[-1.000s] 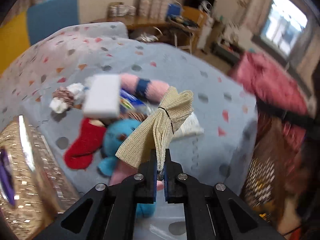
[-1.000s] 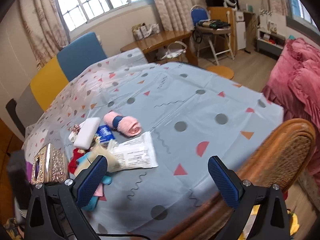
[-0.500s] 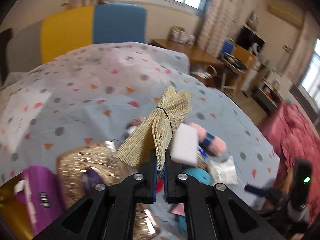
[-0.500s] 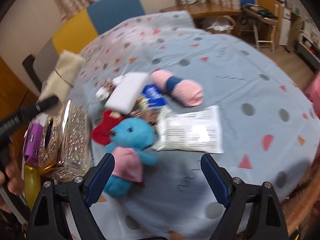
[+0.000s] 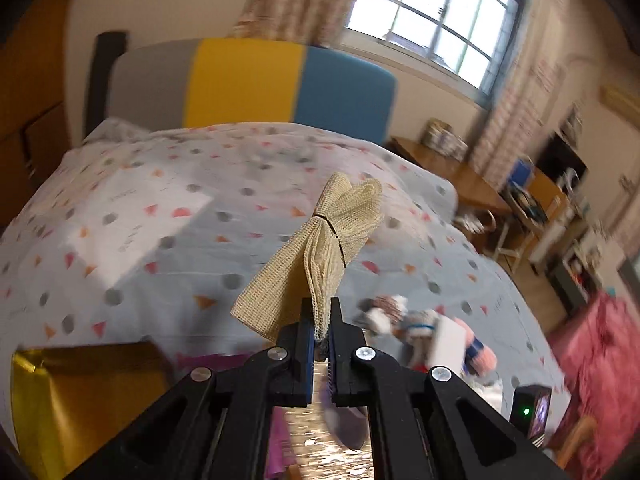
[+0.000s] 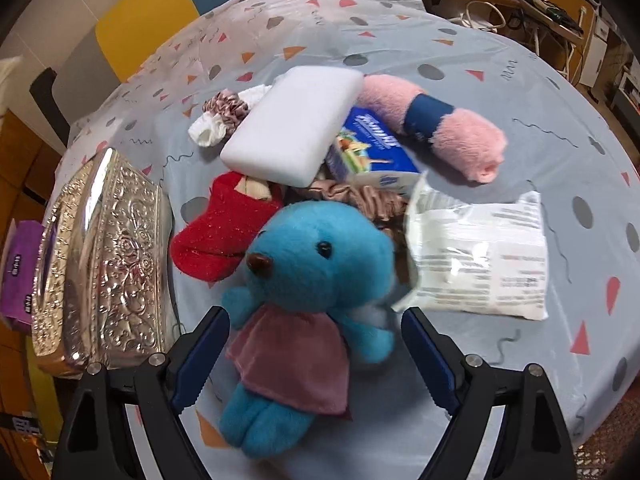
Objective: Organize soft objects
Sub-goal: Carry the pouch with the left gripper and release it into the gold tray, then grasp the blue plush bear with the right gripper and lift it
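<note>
My left gripper [image 5: 320, 332] is shut on a folded beige mesh cloth [image 5: 332, 236] and holds it in the air over the spotted bedcover [image 5: 200, 220], left of the pile. My right gripper [image 6: 316, 356] points down, open, with a blue teddy bear in a pink skirt [image 6: 316, 264] lying between its fingers; the pads are clear of it. Around the bear lie a red sock [image 6: 216, 232], a white foam block [image 6: 292, 124], a pink plush roll with a blue band [image 6: 440, 120] and scrunchies [image 6: 224, 112].
A silver embossed box [image 6: 108, 256] stands left of the pile, with a purple pack [image 6: 20, 268] beyond it. A blue tissue pack [image 6: 368, 148] and a white wipes packet [image 6: 480, 264] lie on the right. A gold box [image 5: 80, 392] is below my left gripper.
My left gripper has lifted and swung left with the cloth, away from the pile. My right gripper has dropped toward the blue bear, its jaws a little narrower.
</note>
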`<action>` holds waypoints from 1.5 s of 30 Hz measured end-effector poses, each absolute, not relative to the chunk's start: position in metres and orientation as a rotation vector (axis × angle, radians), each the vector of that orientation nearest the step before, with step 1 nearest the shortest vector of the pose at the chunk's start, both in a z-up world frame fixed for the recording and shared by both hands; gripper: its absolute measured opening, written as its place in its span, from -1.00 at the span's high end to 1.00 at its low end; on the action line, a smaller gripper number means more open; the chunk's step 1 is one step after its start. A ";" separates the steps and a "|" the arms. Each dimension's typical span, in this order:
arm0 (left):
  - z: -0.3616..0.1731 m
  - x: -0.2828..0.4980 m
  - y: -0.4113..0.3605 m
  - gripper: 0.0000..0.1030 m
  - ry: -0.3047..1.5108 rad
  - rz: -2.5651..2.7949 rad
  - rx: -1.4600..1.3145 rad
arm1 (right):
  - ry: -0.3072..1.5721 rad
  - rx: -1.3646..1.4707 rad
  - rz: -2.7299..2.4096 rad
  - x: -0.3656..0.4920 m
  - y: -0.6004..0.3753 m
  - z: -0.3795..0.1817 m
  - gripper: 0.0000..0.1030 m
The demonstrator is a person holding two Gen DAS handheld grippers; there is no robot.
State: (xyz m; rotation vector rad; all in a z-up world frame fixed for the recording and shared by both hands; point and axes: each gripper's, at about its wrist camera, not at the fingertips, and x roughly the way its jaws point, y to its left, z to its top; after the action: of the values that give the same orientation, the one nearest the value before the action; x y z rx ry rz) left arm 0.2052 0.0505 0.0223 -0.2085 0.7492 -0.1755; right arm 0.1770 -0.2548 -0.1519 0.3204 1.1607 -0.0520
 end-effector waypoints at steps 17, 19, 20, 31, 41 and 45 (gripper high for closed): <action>-0.085 0.123 0.210 0.90 0.864 0.160 -0.422 | 1.175 0.169 -0.043 0.183 -0.228 -0.167 0.05; -0.104 0.120 0.214 0.90 0.904 0.164 -0.451 | 1.174 0.154 -0.045 0.182 -0.226 -0.168 0.05; -0.112 0.120 0.214 0.90 0.923 0.161 -0.461 | 1.173 0.150 -0.044 0.181 -0.226 -0.168 0.05; -0.120 0.125 0.207 0.15 0.927 0.150 -0.493 | 1.158 0.131 -0.037 0.164 -0.225 -0.172 0.01; -0.101 0.081 0.187 0.00 0.874 0.111 -0.350 | 1.146 0.110 -0.049 0.160 -0.212 -0.172 0.22; -0.098 0.065 0.179 0.00 0.866 0.099 -0.312 | 1.149 0.133 -0.038 0.155 -0.218 -0.166 0.31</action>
State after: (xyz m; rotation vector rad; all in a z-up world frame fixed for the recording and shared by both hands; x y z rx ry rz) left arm 0.0645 0.1793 -0.0982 -0.3121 0.8660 0.0986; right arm 0.1550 -0.2184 -0.1657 0.1331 1.1495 -0.0384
